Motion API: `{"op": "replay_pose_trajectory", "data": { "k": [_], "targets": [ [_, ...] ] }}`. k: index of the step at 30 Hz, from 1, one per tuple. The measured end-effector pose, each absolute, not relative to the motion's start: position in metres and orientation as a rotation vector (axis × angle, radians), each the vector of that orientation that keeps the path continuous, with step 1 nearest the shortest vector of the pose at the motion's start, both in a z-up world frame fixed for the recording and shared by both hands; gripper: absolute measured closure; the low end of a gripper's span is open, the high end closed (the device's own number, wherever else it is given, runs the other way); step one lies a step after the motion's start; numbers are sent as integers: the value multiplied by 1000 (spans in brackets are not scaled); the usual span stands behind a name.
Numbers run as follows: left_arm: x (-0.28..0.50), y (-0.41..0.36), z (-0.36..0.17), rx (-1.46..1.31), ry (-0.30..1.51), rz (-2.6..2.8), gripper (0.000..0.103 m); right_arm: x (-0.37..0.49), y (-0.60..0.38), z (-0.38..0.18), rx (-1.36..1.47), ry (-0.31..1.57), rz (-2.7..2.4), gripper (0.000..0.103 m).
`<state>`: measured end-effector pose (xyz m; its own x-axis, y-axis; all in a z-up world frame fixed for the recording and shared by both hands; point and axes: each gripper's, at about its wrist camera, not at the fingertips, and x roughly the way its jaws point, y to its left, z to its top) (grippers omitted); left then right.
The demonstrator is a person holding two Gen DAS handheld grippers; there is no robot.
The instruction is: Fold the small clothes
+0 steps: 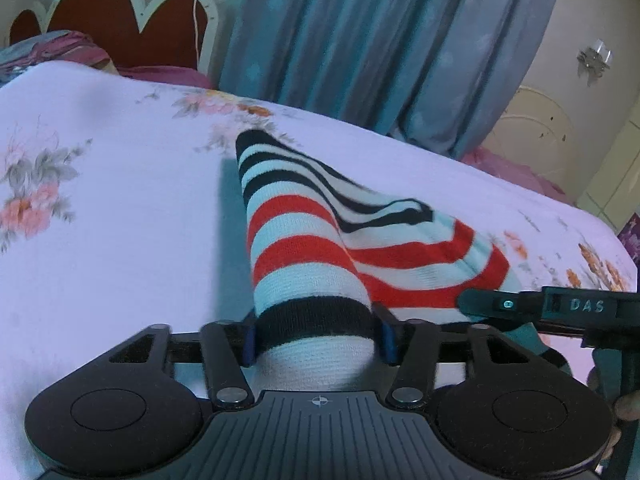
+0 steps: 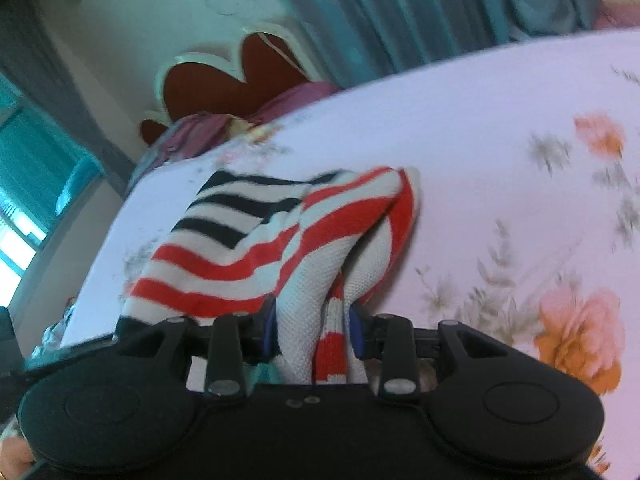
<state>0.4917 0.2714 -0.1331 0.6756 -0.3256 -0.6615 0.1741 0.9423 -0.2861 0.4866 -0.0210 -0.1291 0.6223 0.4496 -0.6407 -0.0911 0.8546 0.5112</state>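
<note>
The striped garment (image 1: 304,240), banded in black, red and pale blue-white, is lying partly lifted over the bed (image 1: 120,208), whose floral sheet is spreading bare on every side of it. The left gripper (image 1: 316,338) is grasping one end, its fingers (image 1: 249,340) pressing the black-and-white band from both sides. The right gripper (image 2: 312,330) is clenching a bunched fold of the same cloth between its blue pads, and it is showing at the right edge of the left view, touching the red stripes. Behind the bed, a scalloped red headboard (image 1: 120,12) is standing beside blue curtains (image 1: 380,40), with purple bedding (image 1: 60,50) piled at its foot. Nothing is lying between the fingers and the cloth.
</note>
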Motion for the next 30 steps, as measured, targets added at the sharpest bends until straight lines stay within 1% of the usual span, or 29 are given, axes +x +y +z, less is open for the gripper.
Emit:
{"op": "replay_pose_trajectory", "data": {
  "k": [2,4,6,9,10,11,15,18,21,22,25,30],
  "targets": [
    [492,274,-138,-211,777,-275,30,484,-29,-135,491,865,304,66],
    [492,276,-139,-229,782,-275,28,476,-35,-137,502,865,279,65],
    [491,275,-135,-225,773,-271,28,473,-39,-134,510,872,262,65],
    [471,274,-116,-199,670,-228,28,467,-36,-121,462,847,227,67],
    [471,275,-110,-203,640,-229,28,464,-35,-114,449,825,215,69],
    [473,275,-106,-206,622,-231,28,464,-36,-105,430,800,203,69],
    [506,263,-104,-183,636,-264,28,488,-23,-82,362,740,214,72],
    [528,256,-112,-176,661,-254,28,512,-6,-87,336,755,228,72],
    [542,251,-126,-157,708,-225,28,526,7,-103,276,797,198,75],
    [545,250,-132,-141,723,-213,28,530,7,-112,249,821,171,80],
    [548,253,-144,-163,765,-200,28,533,0,-128,239,850,150,80],
    [543,249,-139,-148,769,-186,28,529,5,-127,215,849,132,80]
  ]
}}
